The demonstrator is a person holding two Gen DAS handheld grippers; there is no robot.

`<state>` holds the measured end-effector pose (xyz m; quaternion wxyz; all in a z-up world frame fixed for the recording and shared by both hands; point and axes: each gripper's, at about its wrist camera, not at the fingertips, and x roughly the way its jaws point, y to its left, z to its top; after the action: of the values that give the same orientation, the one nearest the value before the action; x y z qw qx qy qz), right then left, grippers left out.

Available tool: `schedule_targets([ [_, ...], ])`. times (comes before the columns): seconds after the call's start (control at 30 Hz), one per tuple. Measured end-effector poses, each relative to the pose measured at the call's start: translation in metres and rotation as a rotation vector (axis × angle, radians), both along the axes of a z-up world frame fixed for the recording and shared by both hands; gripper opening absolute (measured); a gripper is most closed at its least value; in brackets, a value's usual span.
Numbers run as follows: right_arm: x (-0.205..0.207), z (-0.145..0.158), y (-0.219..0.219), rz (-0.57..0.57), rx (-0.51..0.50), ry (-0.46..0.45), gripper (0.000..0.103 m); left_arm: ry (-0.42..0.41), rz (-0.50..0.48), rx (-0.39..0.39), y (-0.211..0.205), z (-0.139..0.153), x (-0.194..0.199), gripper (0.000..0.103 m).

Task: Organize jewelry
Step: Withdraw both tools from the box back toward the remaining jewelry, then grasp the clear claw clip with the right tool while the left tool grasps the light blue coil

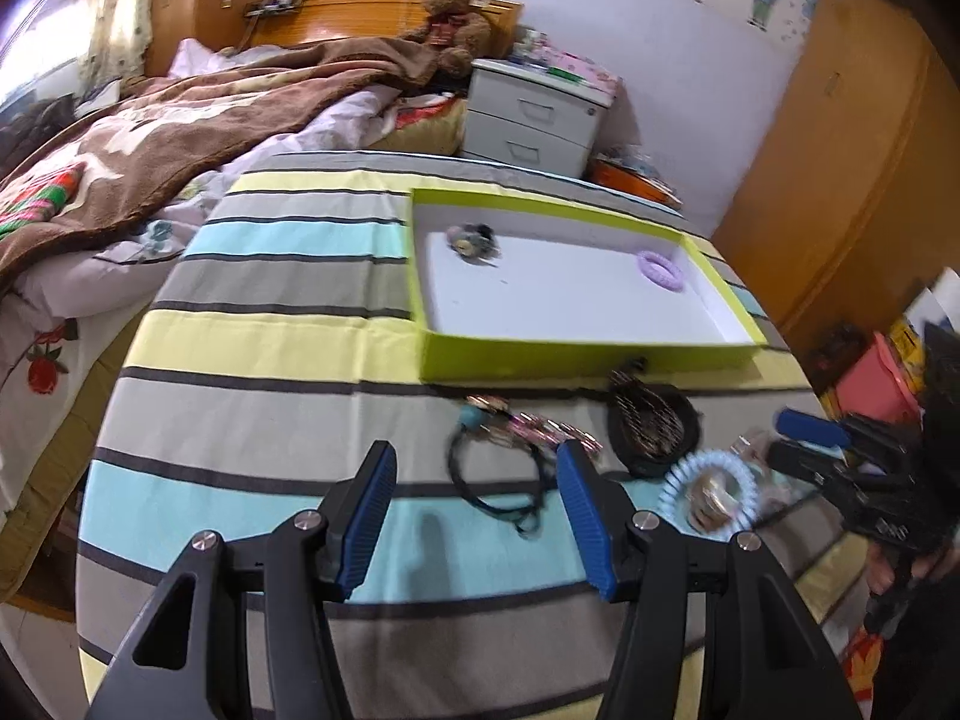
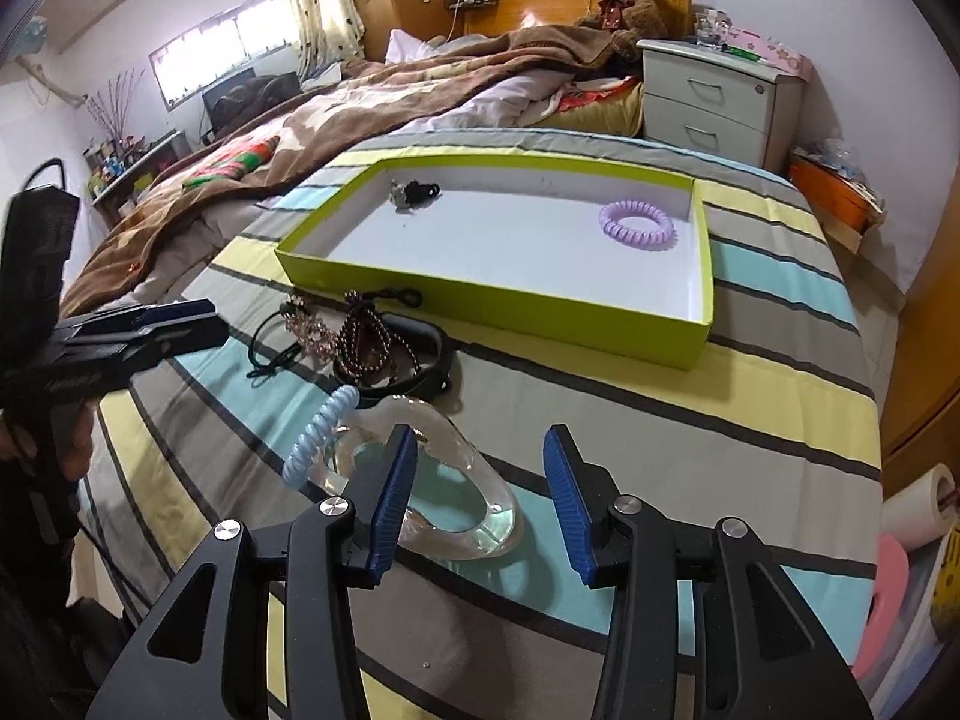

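The clear bangle [image 2: 444, 492] lies on the striped cloth [image 2: 690, 420] just ahead of your right gripper [image 2: 480, 492], whose jaws gape empty; the pale blue coil tie [image 2: 318, 432] leans left. Your left gripper [image 1: 477, 519] gapes empty too, black cord [image 1: 498, 480] between its jaws, green tray [image 1: 576, 354] beyond.

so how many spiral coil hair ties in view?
2. The purple coil tie lies inside the green tray, near its right end. The light blue coil tie is on the striped cloth outside the tray, against the clear bangle. The pile may hide others.
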<state>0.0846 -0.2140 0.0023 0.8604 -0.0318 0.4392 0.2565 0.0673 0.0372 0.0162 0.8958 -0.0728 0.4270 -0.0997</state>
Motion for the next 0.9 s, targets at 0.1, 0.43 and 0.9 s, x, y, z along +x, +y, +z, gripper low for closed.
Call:
schedule_targets([
  [0.1,0.0,-0.003,0.001,0.002,-0.013,0.007,0.045,-0.007,-0.101,-0.019,-0.016,0.0,-0.011,0.058],
  [0.43,0.002,-0.006,0.001,0.01,-0.006,0.008,0.045,-0.017,-0.371,0.016,-0.081,-0.009,-0.036,0.058],
  [0.9,0.0,-0.006,-0.002,0.005,0.004,0.013,0.045,-0.051,-0.426,0.155,-0.106,-0.023,-0.029,0.058],
])
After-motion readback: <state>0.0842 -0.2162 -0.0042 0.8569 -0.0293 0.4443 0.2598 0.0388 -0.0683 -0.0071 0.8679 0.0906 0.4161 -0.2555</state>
